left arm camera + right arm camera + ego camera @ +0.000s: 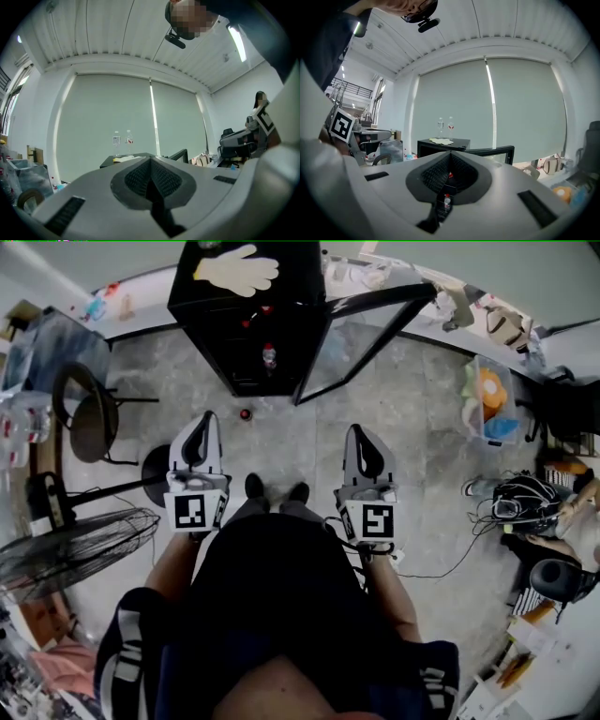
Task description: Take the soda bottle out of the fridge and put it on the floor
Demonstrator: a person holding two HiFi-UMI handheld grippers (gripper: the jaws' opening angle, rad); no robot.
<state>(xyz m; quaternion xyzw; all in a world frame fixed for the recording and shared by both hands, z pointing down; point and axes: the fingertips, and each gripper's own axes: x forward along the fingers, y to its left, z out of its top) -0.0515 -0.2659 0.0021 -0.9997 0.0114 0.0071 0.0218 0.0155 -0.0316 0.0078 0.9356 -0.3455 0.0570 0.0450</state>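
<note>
The black fridge [246,296] stands ahead with its glass door [361,338] swung open to the right. Inside it, a small bottle with a red label [269,355] stands on a shelf. On the floor just in front of the fridge is a small dark object with a red top [246,413]. My left gripper [203,421] and right gripper [359,431] are held side by side over the floor, well short of the fridge. Both are shut and hold nothing. In the right gripper view, a red-capped bottle [447,201] shows through the slot below the closed jaws [451,154]. The left gripper [151,160] points over the fridge top [123,160].
Two clear bottles [440,125] and a yellow glove [239,270] lie on the fridge top. A fan [70,549] and a chair [89,418] stand at the left. At the right are a plastic bin [489,399] and cables [511,498]. My feet [275,491] are between the grippers.
</note>
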